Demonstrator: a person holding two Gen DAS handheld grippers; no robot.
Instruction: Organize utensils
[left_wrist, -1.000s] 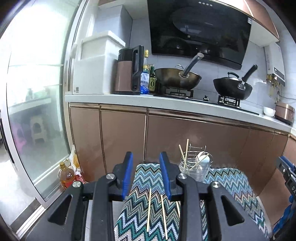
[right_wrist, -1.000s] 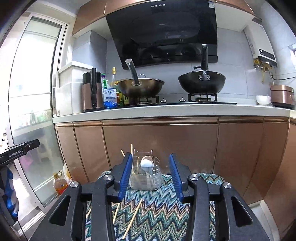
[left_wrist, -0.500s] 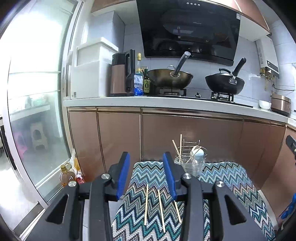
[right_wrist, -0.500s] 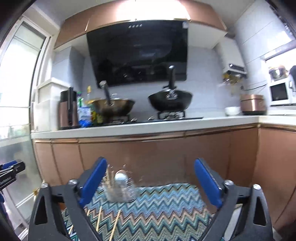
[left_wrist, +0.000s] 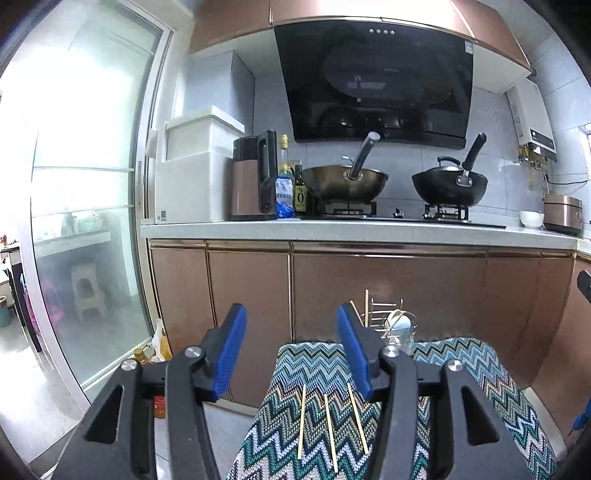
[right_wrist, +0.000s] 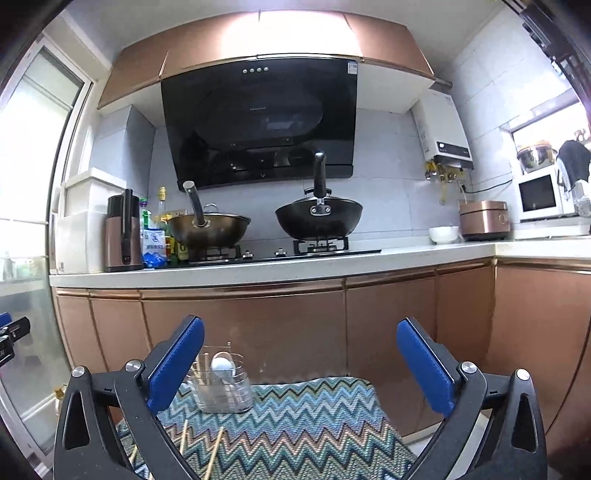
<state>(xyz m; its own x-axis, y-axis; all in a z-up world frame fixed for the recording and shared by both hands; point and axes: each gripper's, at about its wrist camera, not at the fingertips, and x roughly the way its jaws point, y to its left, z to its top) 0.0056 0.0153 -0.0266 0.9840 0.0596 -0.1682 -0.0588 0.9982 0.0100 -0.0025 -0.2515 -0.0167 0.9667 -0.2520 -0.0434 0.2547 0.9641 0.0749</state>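
both grippers' fingers (right_wrist: 177, 365) wider, seemingly empty

I see a surface (left_wrist: 476, 373) under a zigzag cloth, three chopsticks (left_wrist: 325, 424) lying near me, a clear utensil holder (right_wrist: 221, 387) standing farther back.

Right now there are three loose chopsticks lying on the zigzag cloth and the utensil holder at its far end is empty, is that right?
Not quite. The three loose chopsticks do lie on the zigzag cloth, but the utensil holder at its far end is not empty: the right wrist view shows a white spoon and several chopsticks standing in it.
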